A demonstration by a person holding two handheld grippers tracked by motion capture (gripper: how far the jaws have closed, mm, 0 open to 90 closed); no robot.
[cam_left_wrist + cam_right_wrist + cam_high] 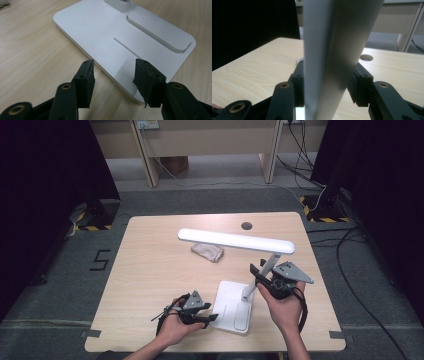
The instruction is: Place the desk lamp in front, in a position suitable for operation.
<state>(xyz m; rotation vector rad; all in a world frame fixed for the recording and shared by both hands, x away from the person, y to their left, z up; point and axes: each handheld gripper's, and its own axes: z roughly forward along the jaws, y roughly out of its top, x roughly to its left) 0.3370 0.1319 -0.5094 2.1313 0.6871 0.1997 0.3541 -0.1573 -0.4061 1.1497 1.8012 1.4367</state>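
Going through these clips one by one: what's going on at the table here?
A person works a white desk lamp with a gripper in each hand. The right gripper has the lamp's slanted arm between its pads, which look closed on it. The left gripper sits open at the near edge of the lamp's flat base, with nothing held. A crumpled beige cloth lies on the wooden table behind the lamp.

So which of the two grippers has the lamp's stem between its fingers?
The right gripper: the white lamp stem stands between its fingers. The left gripper has its open fingers straddling the edge of the flat lamp base.
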